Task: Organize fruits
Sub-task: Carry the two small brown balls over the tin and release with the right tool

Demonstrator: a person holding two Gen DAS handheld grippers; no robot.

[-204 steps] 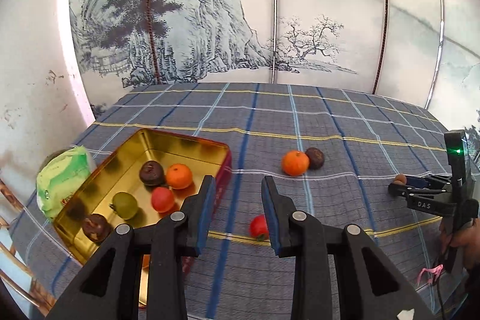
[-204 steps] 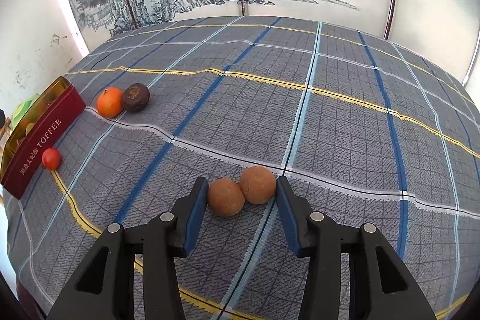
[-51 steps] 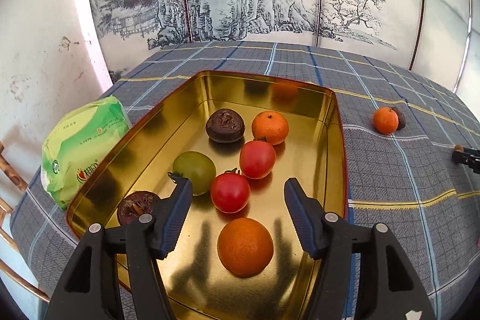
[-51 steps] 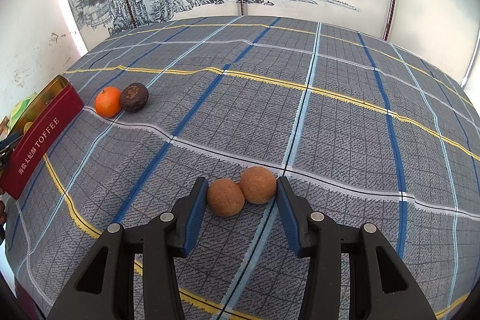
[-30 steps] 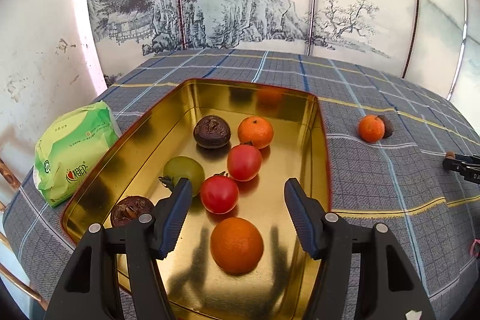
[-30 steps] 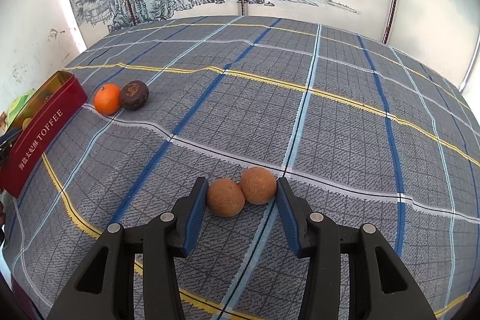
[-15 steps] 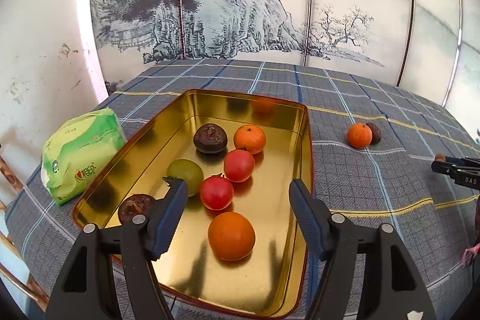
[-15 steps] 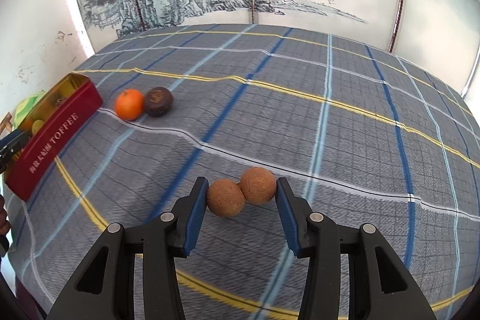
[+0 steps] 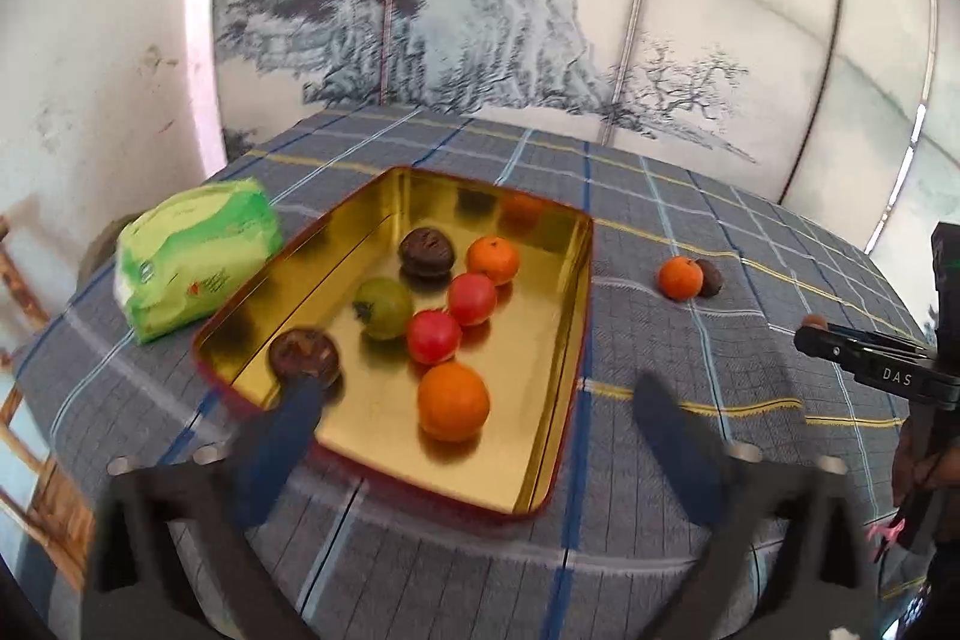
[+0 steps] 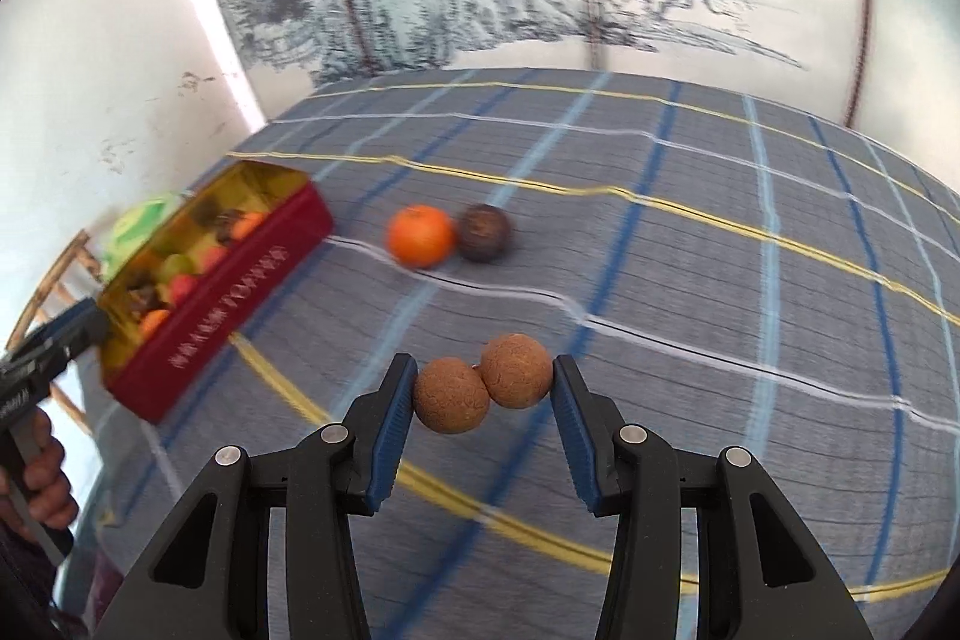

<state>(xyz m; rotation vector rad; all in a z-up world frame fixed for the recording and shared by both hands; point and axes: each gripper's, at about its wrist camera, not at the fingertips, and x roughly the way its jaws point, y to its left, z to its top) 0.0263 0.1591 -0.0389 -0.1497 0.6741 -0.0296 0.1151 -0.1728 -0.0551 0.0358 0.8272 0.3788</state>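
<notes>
A gold tin with red sides [image 9: 576, 340] holds several fruits: oranges, red tomatoes, a green fruit and dark brown fruits. My left gripper [image 9: 480, 418] is open and empty, raised above the tin's near end. My right gripper [image 10: 483, 388] is shut on two brown round fruits [image 10: 480, 394], held side by side above the cloth. An orange [image 10: 420, 235] and a dark fruit [image 10: 485, 232] lie together on the checked cloth, right of the tin [image 10: 228, 280]. They also show in the left wrist view [image 9: 680, 278].
A green packet [image 9: 192, 262] lies left of the tin. A painted screen stands behind the table. A wooden chair [image 9: 36, 478] is at the table's left edge. The right gripper [image 9: 864, 358] shows at the right of the left wrist view.
My left gripper has pulled back and up from the tin, open. My right gripper has lifted the two brown fruits off the cloth and swung left toward the tin.
</notes>
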